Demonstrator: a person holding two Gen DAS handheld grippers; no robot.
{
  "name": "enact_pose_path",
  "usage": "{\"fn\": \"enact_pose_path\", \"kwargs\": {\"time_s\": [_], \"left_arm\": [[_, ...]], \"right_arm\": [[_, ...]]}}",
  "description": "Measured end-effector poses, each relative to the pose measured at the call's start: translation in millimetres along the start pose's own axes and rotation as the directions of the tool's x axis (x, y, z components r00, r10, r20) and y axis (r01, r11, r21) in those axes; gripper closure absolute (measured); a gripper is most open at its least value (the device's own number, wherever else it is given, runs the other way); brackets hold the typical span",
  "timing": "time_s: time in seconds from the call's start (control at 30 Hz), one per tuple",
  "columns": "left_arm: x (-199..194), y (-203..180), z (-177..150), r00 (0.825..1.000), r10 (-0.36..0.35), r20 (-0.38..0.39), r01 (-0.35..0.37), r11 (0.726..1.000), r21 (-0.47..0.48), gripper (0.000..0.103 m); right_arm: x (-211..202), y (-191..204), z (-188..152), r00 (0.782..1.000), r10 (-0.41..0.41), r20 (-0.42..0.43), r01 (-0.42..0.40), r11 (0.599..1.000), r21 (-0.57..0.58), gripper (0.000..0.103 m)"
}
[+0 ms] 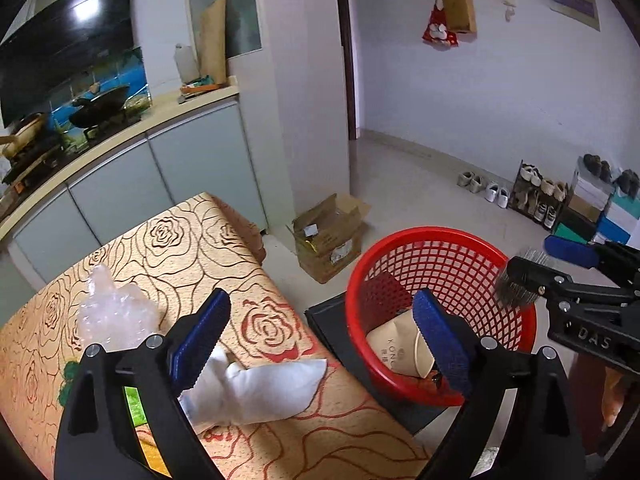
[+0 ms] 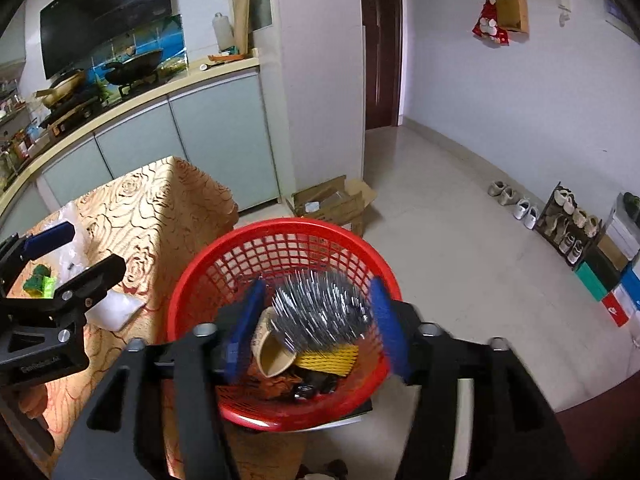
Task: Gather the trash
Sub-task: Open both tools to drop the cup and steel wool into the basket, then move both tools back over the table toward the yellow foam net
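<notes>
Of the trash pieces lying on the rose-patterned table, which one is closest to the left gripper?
The flat white pouch is closest, lying just before the left gripper. The crumpled clear plastic wrap lies farther back.

Wok [image 2: 136,62] sat on stove; open carton [image 1: 330,236] on floor by cabinets; shoes [image 2: 514,202] lined wall; bags [image 1: 450,16] hung above.

My left gripper [image 1: 326,336] is matte black plastic with silver round screws at the joints, and its fingers [image 1: 202,334] wear ridged blue pads. My right gripper [image 2: 320,328] is built the same; at the right of the left view its black body shows raised letters "DAS".
</notes>
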State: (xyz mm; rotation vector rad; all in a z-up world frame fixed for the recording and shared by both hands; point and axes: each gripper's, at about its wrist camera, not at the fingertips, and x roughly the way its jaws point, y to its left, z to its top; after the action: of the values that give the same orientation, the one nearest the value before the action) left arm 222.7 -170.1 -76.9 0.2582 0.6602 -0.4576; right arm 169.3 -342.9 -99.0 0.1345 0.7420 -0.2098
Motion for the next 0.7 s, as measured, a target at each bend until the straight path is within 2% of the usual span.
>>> {"fn": "enact_pose_path", "kwargs": {"time_s": [0.33, 0.7], "left_arm": [[-17.4, 16.8, -2.6, 0.999, 0.021, 0.024, -0.02, 0.999, -0.038, 0.011], [-54.3, 36.7, -16.0, 0.996, 0.066, 0.061, -0.061, 0.995, -0.073, 0.01]], "right_arm": [[-22.6, 9.2, 5.9, 0.999, 0.008, 0.048, -0.008, 1.0, -0.007, 0.032], [-56.9, 25.1, 4.3, 0.994, 0.027, 0.102, -0.025, 0.999, -0.027, 0.032]]}}
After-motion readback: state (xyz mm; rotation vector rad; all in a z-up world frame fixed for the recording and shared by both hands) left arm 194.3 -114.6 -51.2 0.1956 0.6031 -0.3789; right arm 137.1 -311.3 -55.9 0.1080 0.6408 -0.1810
